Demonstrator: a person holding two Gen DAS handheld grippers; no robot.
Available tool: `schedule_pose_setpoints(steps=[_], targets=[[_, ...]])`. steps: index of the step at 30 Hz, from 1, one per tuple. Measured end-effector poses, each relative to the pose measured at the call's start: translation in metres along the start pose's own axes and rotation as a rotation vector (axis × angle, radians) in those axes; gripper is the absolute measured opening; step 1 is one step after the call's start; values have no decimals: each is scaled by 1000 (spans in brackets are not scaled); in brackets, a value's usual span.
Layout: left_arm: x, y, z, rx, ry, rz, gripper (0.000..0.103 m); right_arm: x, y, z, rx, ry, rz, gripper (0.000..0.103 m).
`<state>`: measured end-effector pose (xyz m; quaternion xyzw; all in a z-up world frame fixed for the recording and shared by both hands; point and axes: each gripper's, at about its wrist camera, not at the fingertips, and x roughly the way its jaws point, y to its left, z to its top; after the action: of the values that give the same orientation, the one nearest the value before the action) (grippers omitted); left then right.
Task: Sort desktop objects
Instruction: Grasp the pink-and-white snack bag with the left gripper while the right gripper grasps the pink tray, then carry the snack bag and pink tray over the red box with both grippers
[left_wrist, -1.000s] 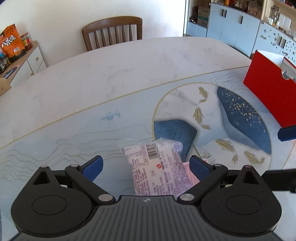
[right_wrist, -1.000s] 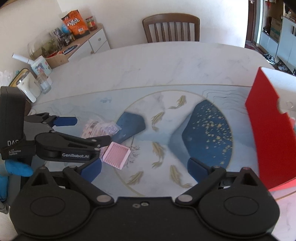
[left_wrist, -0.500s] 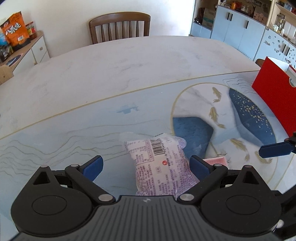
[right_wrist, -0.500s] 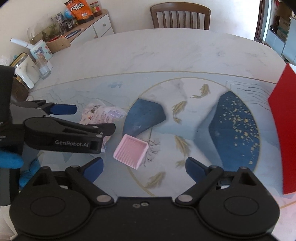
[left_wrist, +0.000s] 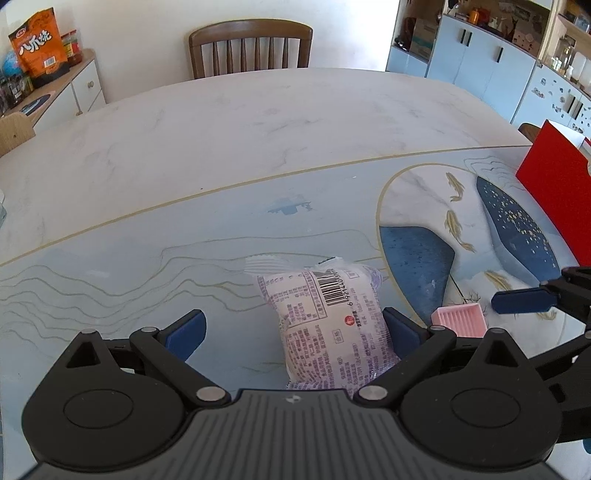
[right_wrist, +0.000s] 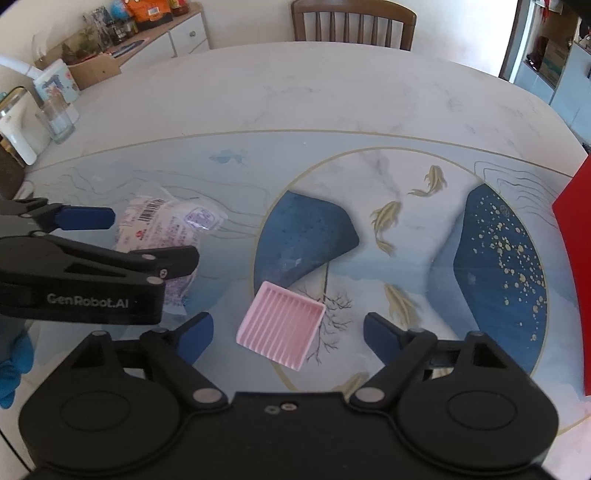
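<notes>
A pale purple snack packet (left_wrist: 325, 325) with a barcode lies on the table between the wide jaws of my left gripper (left_wrist: 293, 332), which is open; the right pad is close beside the packet. A small pink ridged tray (right_wrist: 280, 325) lies flat on the table between the jaws of my right gripper (right_wrist: 288, 332). Those jaws are closing, and gaps still show between both pads and the tray. The left wrist view has the tray (left_wrist: 460, 319) just right of the packet, with a right-gripper finger (left_wrist: 524, 301) beyond it. The packet (right_wrist: 166, 229) sits under the left gripper's fingers (right_wrist: 86, 217).
A red box (left_wrist: 557, 195) stands at the table's right edge, also the red box (right_wrist: 576, 258). A glass (right_wrist: 57, 122) and a white appliance stand at the far left edge. A wooden chair (left_wrist: 251, 48) is behind the table. A blue-gloved hand (right_wrist: 11, 369) holds the left gripper.
My right gripper has come down and leftward until the pink tray lies between its jaws, which have narrowed. My left gripper has slid left, so the packet now lies towards its right pad.
</notes>
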<state>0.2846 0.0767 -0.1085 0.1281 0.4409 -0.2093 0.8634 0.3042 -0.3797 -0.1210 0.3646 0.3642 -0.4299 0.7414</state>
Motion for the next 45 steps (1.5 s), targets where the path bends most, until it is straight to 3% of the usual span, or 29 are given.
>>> schedule_pose_setpoints(steps=[5, 9, 12, 13, 16, 19, 31, 45], targets=[[1, -6, -2, 30, 8, 3, 99, 3, 7, -2, -36, -16, -43, 80], [3, -7, -6, 6, 19, -17, 90, 1, 9, -5, -61, -25, -55, 78], [2, -11, -7, 25, 14, -17, 76, 0, 7, -6, -61, -31, -56, 73], [1, -12, -6, 31, 12, -19, 68, -1, 7, -6, -60, -33, -57, 69], [-1, -16, -6, 45, 12, -23, 57, -3, 3, -5, -69, -41, -52, 57], [-2, -18, -8, 44, 15, -19, 56, -6, -2, -4, -69, -45, -51, 47], [-15, -39, -24, 50, 47, -53, 54, -22, -44, -23, -29, -35, -32, 46], [-36, -110, -34, 20, 81, -153, 53, -67, -104, -56, 20, -50, 24, 46]])
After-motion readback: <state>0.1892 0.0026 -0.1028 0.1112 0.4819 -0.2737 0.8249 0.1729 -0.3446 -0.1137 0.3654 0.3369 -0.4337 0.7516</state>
